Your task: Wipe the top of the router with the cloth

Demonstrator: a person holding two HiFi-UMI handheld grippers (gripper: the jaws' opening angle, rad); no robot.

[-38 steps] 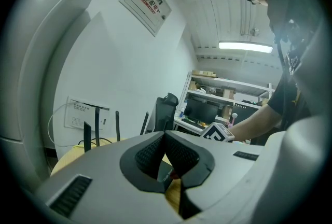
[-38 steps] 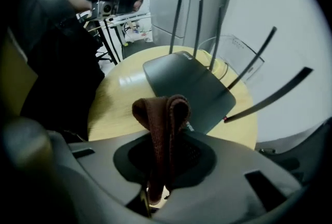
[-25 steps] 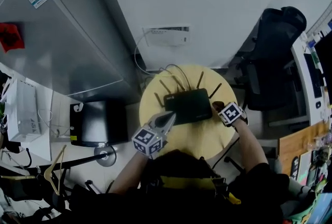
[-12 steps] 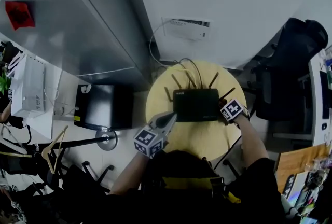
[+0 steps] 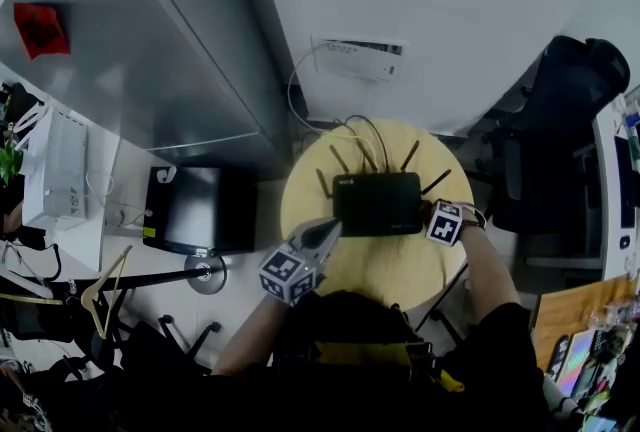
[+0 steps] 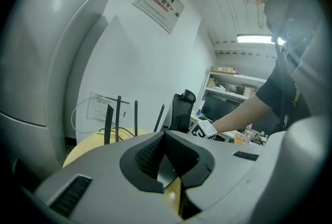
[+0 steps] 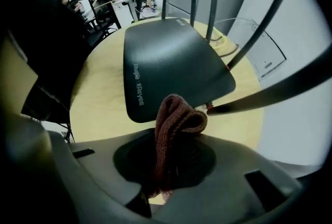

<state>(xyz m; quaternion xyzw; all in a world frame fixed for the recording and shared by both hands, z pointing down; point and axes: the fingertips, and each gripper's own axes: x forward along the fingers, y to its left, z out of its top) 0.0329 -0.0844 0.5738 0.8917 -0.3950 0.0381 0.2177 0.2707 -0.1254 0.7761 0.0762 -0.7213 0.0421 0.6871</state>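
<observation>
Pinching a folded reddish-brown cloth (image 7: pixel 179 114), the right gripper (image 7: pixel 174 137) is clamped on it. The cloth's free end sticks up past the jaw tips, right at the router's (image 7: pixel 171 67) near edge; can't tell if it touches. Head view puts the right gripper (image 5: pixel 430 213) at the router's (image 5: pixel 378 203) right side. Left gripper (image 6: pixel 166 137) has its jaws together with nothing between them. Its tip (image 5: pixel 330 228) is over the table (image 5: pixel 390 270), just beside the router's front-left corner; contact unclear. Router lies flat mid-table, black, with antennas (image 5: pixel 410 156) standing along its back and sides. Cables (image 5: pixel 350 125) run behind it toward a white wall box (image 5: pixel 357 59).
</observation>
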